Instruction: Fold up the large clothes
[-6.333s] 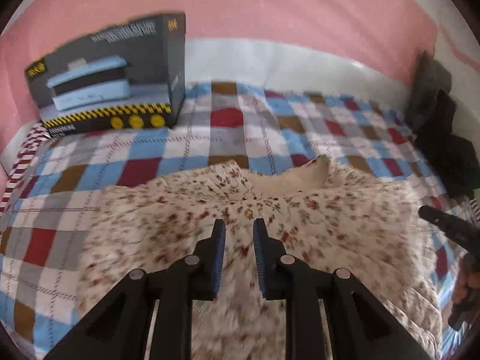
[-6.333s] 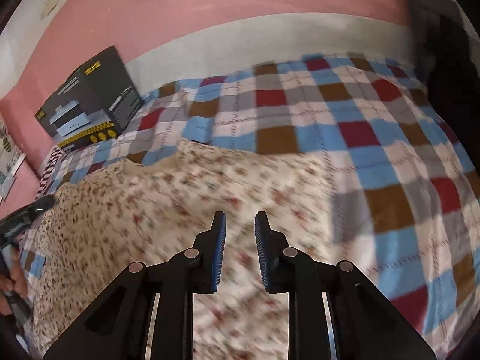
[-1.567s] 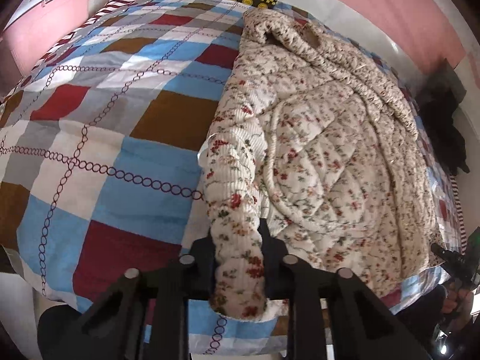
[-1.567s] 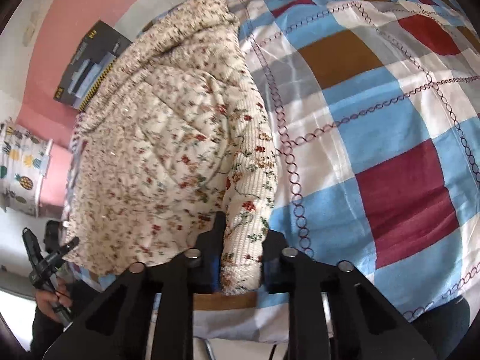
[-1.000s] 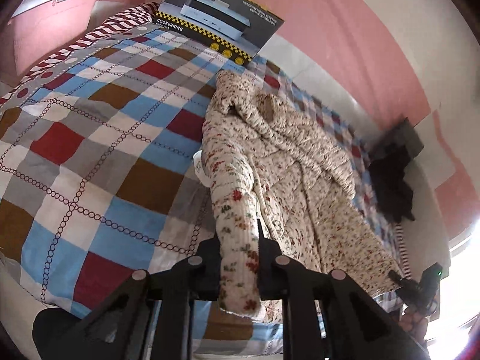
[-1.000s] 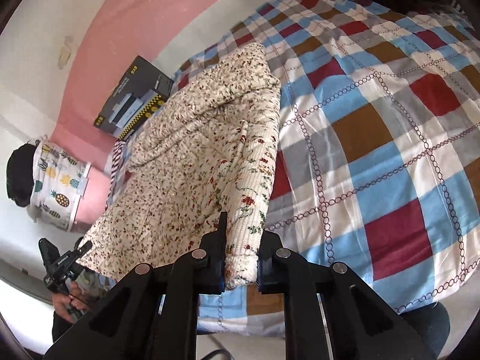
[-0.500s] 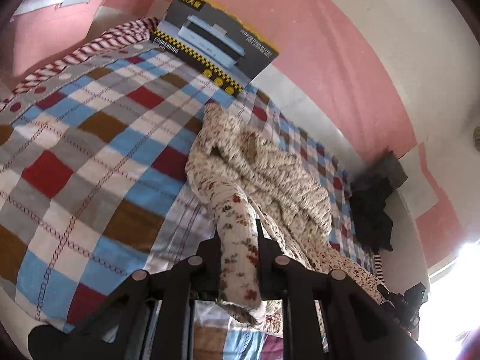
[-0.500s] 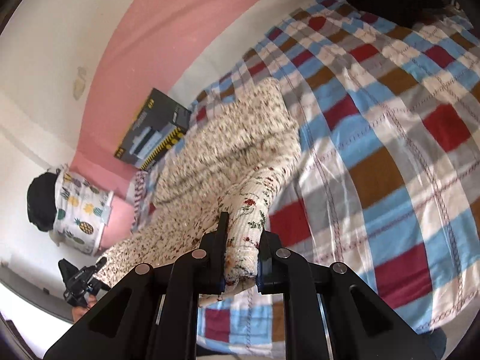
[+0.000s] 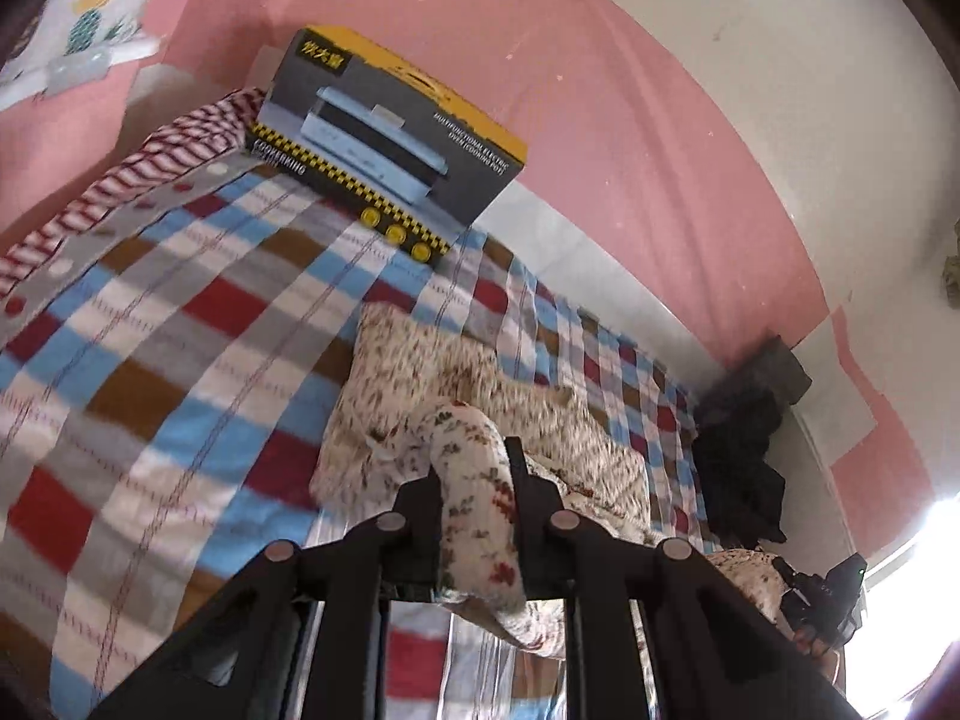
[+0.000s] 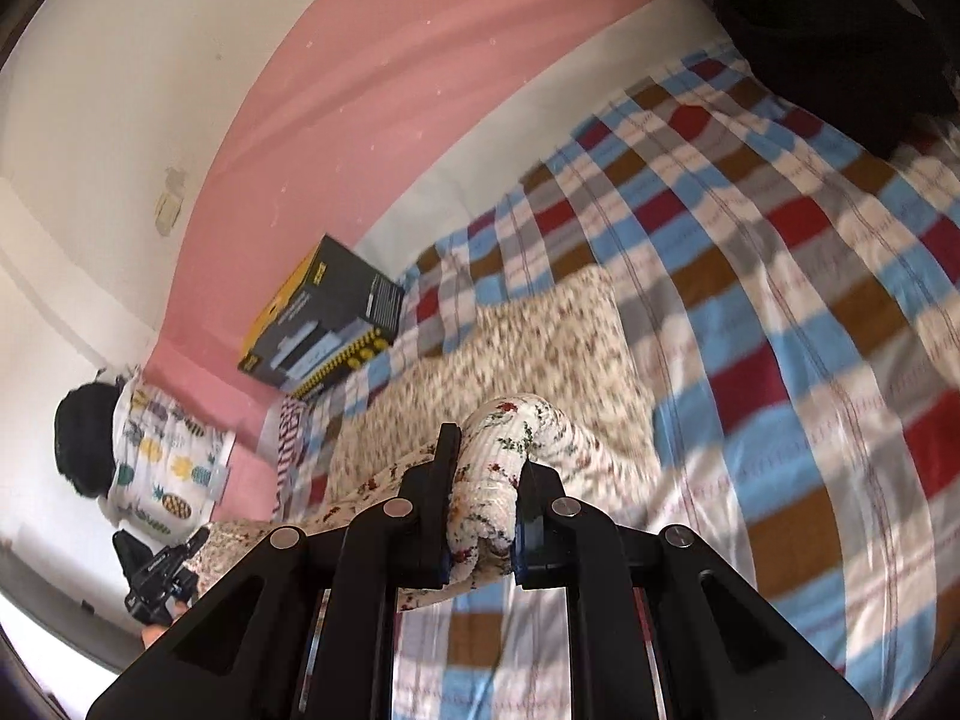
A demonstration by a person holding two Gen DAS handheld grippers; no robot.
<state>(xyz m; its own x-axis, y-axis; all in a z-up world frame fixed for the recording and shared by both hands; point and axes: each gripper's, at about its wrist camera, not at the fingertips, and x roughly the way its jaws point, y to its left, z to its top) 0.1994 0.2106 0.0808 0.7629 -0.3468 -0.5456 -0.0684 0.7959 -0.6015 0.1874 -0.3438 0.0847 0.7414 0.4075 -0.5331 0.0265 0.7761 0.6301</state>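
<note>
- The left gripper (image 9: 474, 480), at the bottom centre of the left wrist view, has its jaws pinched on a thick ribbed fold of the floral garment (image 9: 414, 390); the fold bulges up between the black fingers and hangs out below them.
- The right gripper (image 10: 486, 480), at the bottom centre of the right wrist view, is likewise clamped on a rolled ribbed edge of the same garment (image 10: 540, 348), with cloth filling the gap between its pads.
- The garment's held end is raised off the checked bedspread (image 9: 150, 360); the rest trails away from the jaws and lies on the bed, in the middle of each frame.
- In the left wrist view the other gripper shows small at the lower right edge, with floral cloth running toward it; in the right wrist view the other one shows small at the lower left edge.
- A dark box with yellow trim (image 9: 384, 138) stands on the bedspread at the pink wall (image 9: 600, 90), in the upper left of the left view, well apart from the garment.
- Dark clothing (image 9: 744, 456) is heaped at the right of that view, near the wall.
- A pineapple-print cloth (image 10: 162, 468) hangs at the left edge of the right view.
</note>
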